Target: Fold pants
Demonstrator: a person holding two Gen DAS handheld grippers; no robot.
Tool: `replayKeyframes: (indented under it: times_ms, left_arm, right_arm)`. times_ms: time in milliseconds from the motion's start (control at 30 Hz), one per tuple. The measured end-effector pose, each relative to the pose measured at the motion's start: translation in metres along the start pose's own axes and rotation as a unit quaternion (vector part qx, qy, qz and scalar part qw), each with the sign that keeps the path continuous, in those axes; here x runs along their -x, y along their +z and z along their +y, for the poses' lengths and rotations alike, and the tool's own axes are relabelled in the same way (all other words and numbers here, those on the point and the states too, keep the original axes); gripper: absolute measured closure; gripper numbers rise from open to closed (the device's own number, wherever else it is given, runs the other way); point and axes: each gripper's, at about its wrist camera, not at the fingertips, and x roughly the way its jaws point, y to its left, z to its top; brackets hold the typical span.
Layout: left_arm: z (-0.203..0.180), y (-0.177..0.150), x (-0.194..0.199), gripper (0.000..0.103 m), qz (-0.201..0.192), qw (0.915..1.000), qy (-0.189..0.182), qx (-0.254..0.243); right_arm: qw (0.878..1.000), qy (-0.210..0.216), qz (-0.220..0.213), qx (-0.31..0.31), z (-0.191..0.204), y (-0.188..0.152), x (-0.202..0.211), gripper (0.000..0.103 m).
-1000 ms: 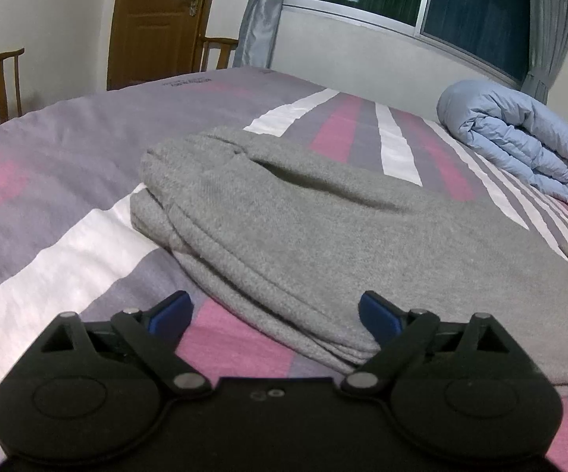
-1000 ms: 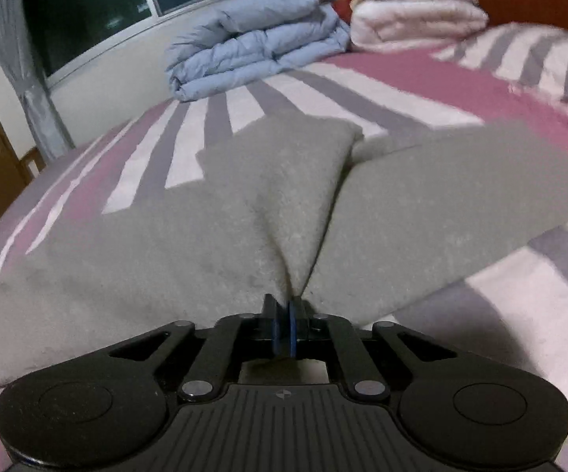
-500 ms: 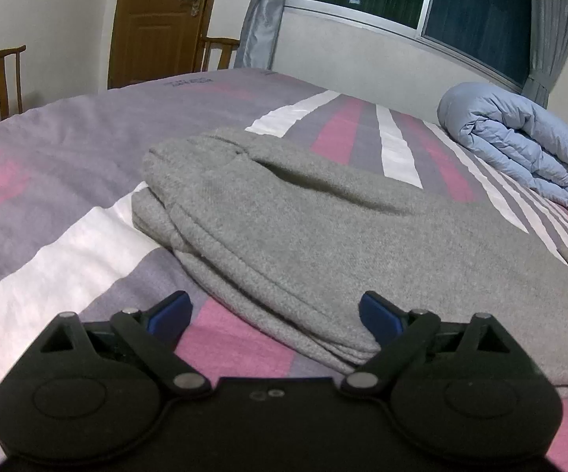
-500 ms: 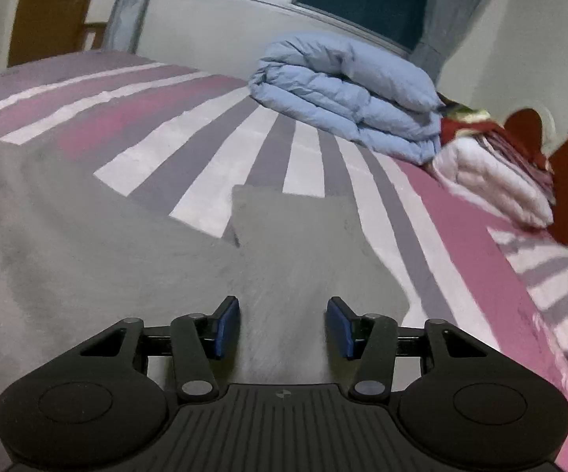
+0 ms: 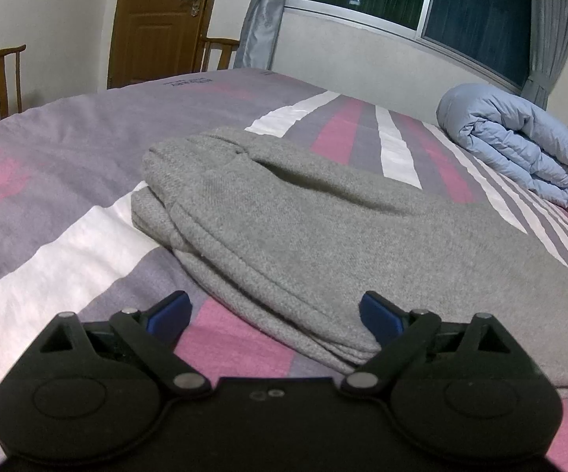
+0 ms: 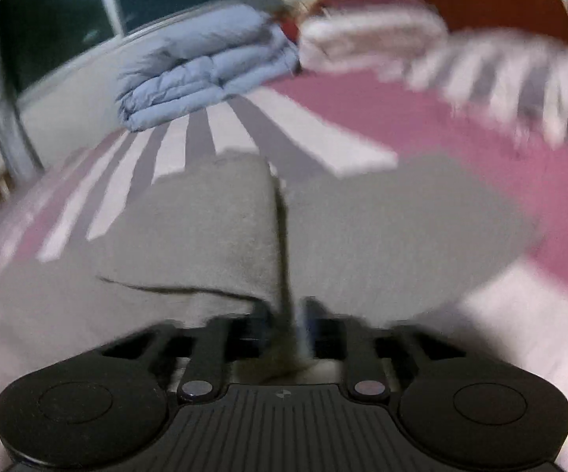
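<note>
While the grey pants [image 5: 323,236] lie across the striped bed [image 5: 67,204], folded lengthwise with the bunched waist end toward the door side and the legs trailing off to your right, you stand between two folds. In the right wrist view the picture is smeared with motion, yet two leg ends of the pants [image 6: 382,228] show lying side by side with a dark seam between them. Your right claw [image 6: 285,322] sits at that seam with its jaws opening; a fold of grey cloth seems to stand between the pads, though the blur hides whether they press on it. Your left claw [image 5: 274,310] hangs wide open just short of the near edge of the thick end, holding nothing. By the look of it, one leg has just been laid and let go. The next move likely calls for both claws to take an end and carry it over the middle, squarely. A rolled blue duvet [image 5: 520,141] waits beyond, well apart.
</note>
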Motion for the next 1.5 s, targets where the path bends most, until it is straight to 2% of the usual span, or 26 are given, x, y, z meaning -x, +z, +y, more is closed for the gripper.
replayKeyframes:
  times_ms: [33,133,200,300,433,500,533,567,600,700,767,833,900,1000,1167,1300,1500]
  left_arm:
    - [0.001,0.0,0.0,0.015,0.0,1.0,0.001,-0.001]
    - [0.0,0.0,0.001,0.015,-0.001,1.0,0.005,-0.001]
    - [-0.002,-0.001,0.001,0.014,-0.003,1.0,0.008,-0.002]
    - [-0.001,-0.001,0.002,0.014,-0.003,1.0,0.006,0.001]
    - [-0.001,-0.001,0.001,0.014,-0.001,1.0,0.006,0.002]
    - [-0.001,0.0,0.001,0.014,0.0,1.0,0.006,0.002]
    - [-0.001,0.0,0.0,0.014,0.0,1.0,0.006,0.002]
    - [-0.001,0.0,0.0,0.014,0.0,1.0,0.006,0.003]
    - [-0.001,0.0,0.0,0.014,0.0,1.0,0.006,0.003]
    - [-0.002,0.0,0.0,0.013,0.001,1.0,0.006,0.003]
    - [-0.001,0.0,0.0,0.013,0.0,1.0,0.006,0.003]
    - [-0.001,0.0,0.0,0.013,0.0,1.0,0.006,0.003]
    - [-0.001,0.0,0.0,0.013,0.001,1.0,0.007,0.003]
    - [0.0,-0.001,0.0,0.013,0.0,1.0,0.007,0.002]
    - [0.0,-0.001,0.0,0.013,0.001,1.0,0.007,0.003]
    - [0.0,-0.001,0.0,0.013,0.0,1.0,0.007,0.003]
    - [-0.001,-0.001,0.0,0.013,0.0,0.9999,0.011,-0.001]
  right_arm:
    - [0.999,-0.001,-0.013,0.032,0.008,0.002,0.006,0.043]
    - [0.991,0.006,-0.031,0.132,0.038,0.009,0.009,0.042]
    - [0.979,0.009,-0.032,0.201,0.062,0.01,0.004,0.042]
    - [0.953,0.014,-0.029,0.302,0.094,0.003,-0.011,0.042]
    - [0.918,0.025,-0.024,0.394,0.125,-0.017,-0.037,0.042]
    - [0.91,0.018,-0.028,0.413,0.133,-0.027,-0.05,0.042]
    - [0.91,0.014,-0.031,0.413,0.131,-0.026,-0.055,0.045]
    - [0.913,0.011,-0.034,0.406,0.13,-0.024,-0.059,0.067]
    - [0.922,0.014,-0.025,0.386,0.127,-0.022,-0.057,0.087]
    - [0.952,0.034,-0.036,0.303,0.105,0.0,-0.043,0.096]
    - [0.968,0.038,-0.06,0.242,0.085,0.016,-0.027,0.097]
    - [0.985,0.048,-0.075,0.146,0.053,0.035,-0.016,0.097]
    - [0.993,0.054,-0.089,0.048,0.012,0.047,-0.005,0.097]
    - [0.993,0.039,-0.097,-0.048,-0.039,0.053,0.005,0.097]
    - [0.984,0.021,-0.052,-0.167,-0.114,0.039,-0.007,0.097]
    - [0.977,0.027,-0.02,-0.211,-0.143,0.02,-0.016,0.097]
    - [0.973,0.043,-0.039,-0.223,-0.148,0.019,0.003,0.097]
